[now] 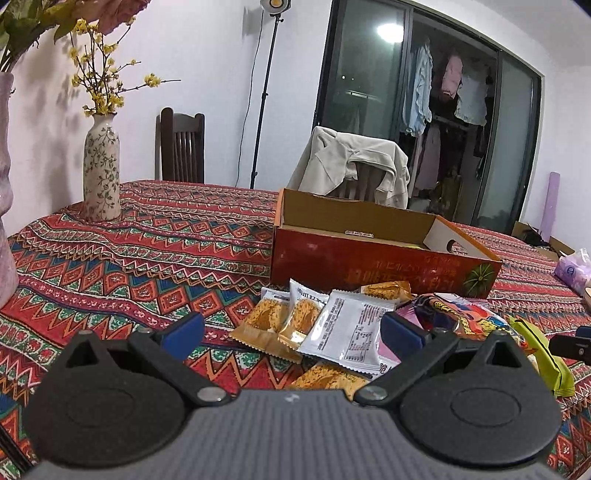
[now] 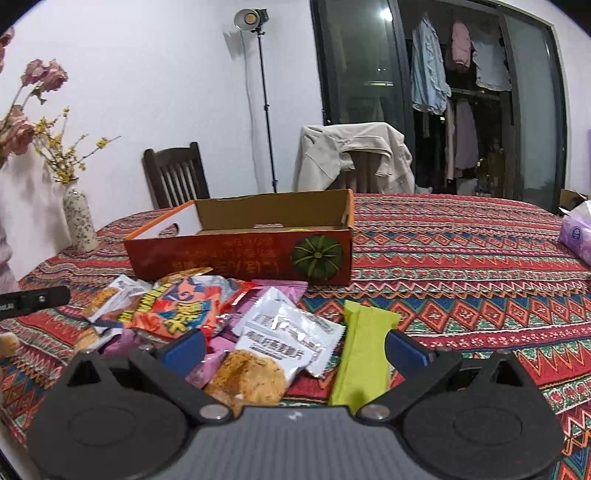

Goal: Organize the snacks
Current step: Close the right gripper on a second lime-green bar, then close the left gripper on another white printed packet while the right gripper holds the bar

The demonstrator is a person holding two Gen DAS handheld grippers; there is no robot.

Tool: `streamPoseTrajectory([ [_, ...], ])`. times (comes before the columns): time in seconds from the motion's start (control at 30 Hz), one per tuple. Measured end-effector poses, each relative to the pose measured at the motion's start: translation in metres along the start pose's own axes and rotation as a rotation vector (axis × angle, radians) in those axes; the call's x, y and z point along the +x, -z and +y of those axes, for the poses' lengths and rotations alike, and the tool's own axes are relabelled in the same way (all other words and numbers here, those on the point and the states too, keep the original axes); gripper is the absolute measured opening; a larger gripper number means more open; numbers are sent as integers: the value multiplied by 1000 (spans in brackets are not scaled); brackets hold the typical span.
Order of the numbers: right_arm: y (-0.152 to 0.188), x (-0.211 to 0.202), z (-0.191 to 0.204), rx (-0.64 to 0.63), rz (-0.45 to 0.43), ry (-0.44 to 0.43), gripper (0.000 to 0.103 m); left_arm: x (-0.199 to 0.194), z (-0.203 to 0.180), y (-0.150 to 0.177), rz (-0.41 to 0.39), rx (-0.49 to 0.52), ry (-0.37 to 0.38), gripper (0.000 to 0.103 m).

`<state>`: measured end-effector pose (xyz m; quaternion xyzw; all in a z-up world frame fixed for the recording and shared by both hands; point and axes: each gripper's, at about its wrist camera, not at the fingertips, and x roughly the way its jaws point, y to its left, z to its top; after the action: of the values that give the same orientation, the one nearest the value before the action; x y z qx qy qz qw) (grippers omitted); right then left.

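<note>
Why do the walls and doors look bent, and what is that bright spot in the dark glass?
Left wrist view: the fisheye lens bows the glass doors and darkens the corners; the spot looks like a lamp reflected in the glass; flowers cast soft shadows on the wall. Right wrist view: same bending, the studio lamp glows, and the green packet looks slightly smeared.

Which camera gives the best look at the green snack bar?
The right wrist view: the green snack bar lies close and nearly whole between the open fingers of the right gripper. In the left wrist view, the bar sits off at the right edge, seen only slantwise.
</note>
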<state>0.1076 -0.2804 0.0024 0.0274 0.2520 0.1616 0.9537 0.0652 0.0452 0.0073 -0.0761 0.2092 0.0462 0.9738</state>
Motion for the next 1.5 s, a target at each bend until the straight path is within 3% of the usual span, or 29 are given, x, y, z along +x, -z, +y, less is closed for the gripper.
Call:
streamPoseTrajectory([
  [0.17,0,11,-13,15,38,67,98,4,0,1,13,-3,-2,103],
  [0.23,0,17,-19,19,59,80,85,5,0,1,16,-5,-6,103],
  [0.37,4,29,-27,23,101,103,71,6,0,1,21,-7,-15,103],
  [0.43,5,35,-30,22,121,113,56,6,0,1,23,-7,-19,103],
  [0.6,6,52,-32,-15,148,137,50,9,-2,1,31,-8,-26,103],
  [0.7,5,55,-29,-35,144,131,39,10,-4,1,43,-4,-27,103],
  [0.83,7,52,-26,-51,118,143,34,13,-8,3,67,10,-17,103],
  [1.07,7,39,-30,-6,50,130,33,26,-13,2,108,12,5,103],
  [1.5,-3,31,-20,8,-13,93,33,67,-40,-17,124,135,45,102],
])
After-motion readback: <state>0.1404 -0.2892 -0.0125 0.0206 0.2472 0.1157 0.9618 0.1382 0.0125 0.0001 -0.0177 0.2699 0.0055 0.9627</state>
